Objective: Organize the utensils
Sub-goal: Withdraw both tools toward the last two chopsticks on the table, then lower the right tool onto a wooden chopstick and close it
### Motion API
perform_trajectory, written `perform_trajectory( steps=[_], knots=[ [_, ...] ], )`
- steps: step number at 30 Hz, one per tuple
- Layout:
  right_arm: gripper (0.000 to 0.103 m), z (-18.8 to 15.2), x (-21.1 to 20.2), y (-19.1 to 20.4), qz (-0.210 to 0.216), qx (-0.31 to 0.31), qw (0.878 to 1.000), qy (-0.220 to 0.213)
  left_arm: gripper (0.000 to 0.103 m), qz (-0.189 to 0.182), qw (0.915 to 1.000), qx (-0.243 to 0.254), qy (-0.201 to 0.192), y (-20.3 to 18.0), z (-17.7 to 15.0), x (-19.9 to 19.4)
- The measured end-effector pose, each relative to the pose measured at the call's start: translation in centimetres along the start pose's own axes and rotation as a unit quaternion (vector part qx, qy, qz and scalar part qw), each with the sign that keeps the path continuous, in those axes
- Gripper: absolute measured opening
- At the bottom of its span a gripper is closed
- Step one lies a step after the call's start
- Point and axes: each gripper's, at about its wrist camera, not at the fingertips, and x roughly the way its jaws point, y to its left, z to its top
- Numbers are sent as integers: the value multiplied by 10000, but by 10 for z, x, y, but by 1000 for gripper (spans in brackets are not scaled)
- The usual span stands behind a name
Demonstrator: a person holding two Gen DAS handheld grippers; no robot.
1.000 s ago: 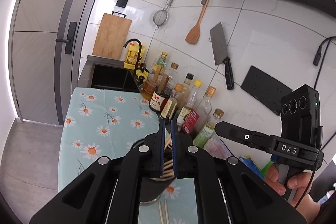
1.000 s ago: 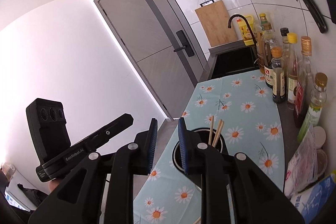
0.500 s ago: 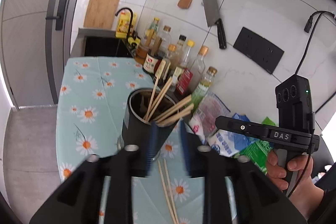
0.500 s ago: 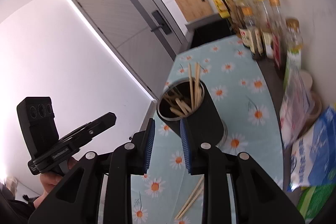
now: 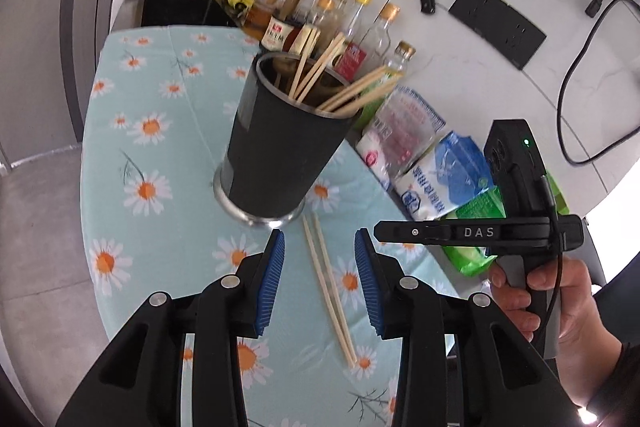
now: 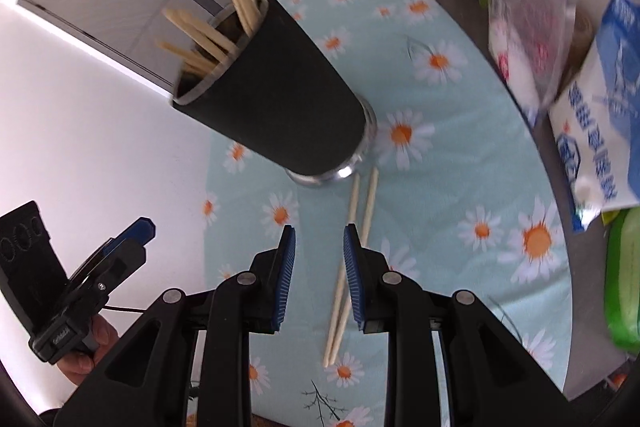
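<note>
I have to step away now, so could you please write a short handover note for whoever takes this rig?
Left gripper: open, empty, above the loose chopsticks.
Right gripper: open, empty, just beside that pair.
Dark utensil holder: upright on the daisy tablecloth, several chopsticks already inside.
Left: the two loose chopsticks lying at the holder's base; pick them up and drop them in.

Looking down on a desk (image 6: 460, 211) under a pale blue daisy-print cloth. Right gripper (image 6: 319, 259) hovering above it, blue-padded jaws parted, nothing pressed between them. Pair of loose chopsticks (image 6: 354, 223) lying on the cloth, partly hidden behind the right-hand pad, far ends near the base of a dark utensil holder (image 6: 280, 103) full of chopsticks. Left gripper (image 6: 120, 247) at lower left, hand-held. Blurred packets (image 6: 600, 131) at right.
</note>
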Motion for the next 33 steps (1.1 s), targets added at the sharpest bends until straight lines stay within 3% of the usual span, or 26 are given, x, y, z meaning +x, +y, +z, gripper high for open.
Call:
perform_trajectory(
  steps=[5, 9, 25, 33],
  knots=[
    [27, -3, 29, -1, -438, 207, 9973, 559, 35, 152, 9978, -36, 648, 14, -14, 23],
    [26, -2, 45, 4, -802, 200, 9934, 789, 35, 218, 9958, -55, 890, 25, -24, 31],
    [16, 3, 98, 19, -1897, 174, 9730, 1304, 35, 156, 9935, -292, 1088, 64, -56, 16],
    [15, 3, 122, 45, -2472, -122, 9618, 1173, 35, 130, 9933, -464, 1054, 80, -53, 13]
  ],
)
